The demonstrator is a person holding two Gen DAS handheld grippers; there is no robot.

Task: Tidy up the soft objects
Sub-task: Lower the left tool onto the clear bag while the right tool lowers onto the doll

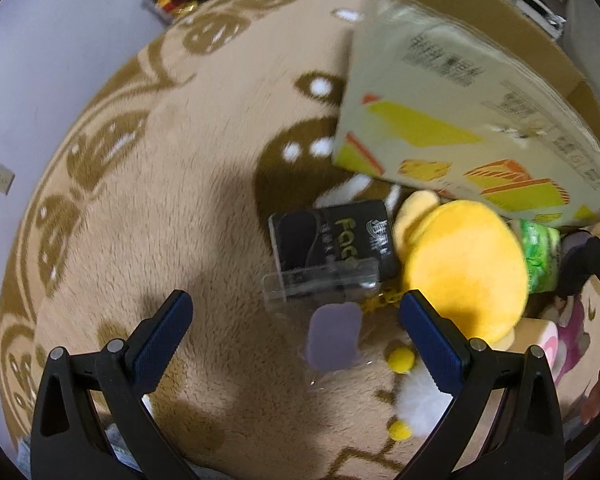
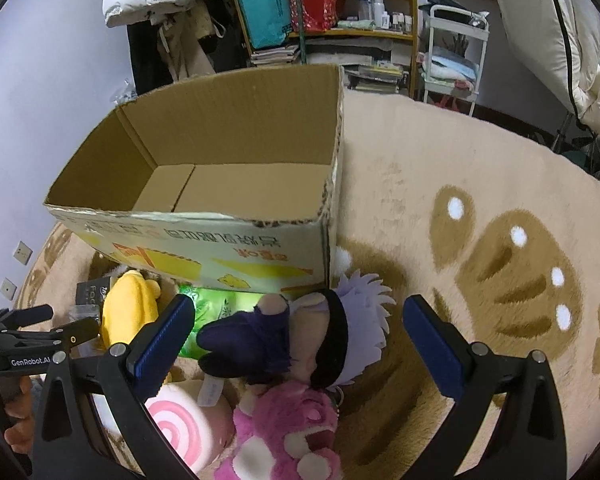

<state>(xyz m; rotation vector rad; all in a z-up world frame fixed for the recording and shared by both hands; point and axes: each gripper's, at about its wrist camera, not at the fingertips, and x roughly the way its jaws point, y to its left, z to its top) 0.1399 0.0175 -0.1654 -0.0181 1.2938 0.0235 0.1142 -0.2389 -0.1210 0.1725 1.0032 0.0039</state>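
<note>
Cardboard, the open brown box (image 2: 220, 168) sits empty beyond the piled plush toys, so we hold both tongs, left (image 1: 296, 312) and right (image 2: 300, 316), wide, the right over the purple-haired plush doll (image 2: 300, 332).

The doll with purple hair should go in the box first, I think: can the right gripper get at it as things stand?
Probably yes. The right gripper is open with the doll lying between its fingers, on top of the pile, nothing covering it.
</note>
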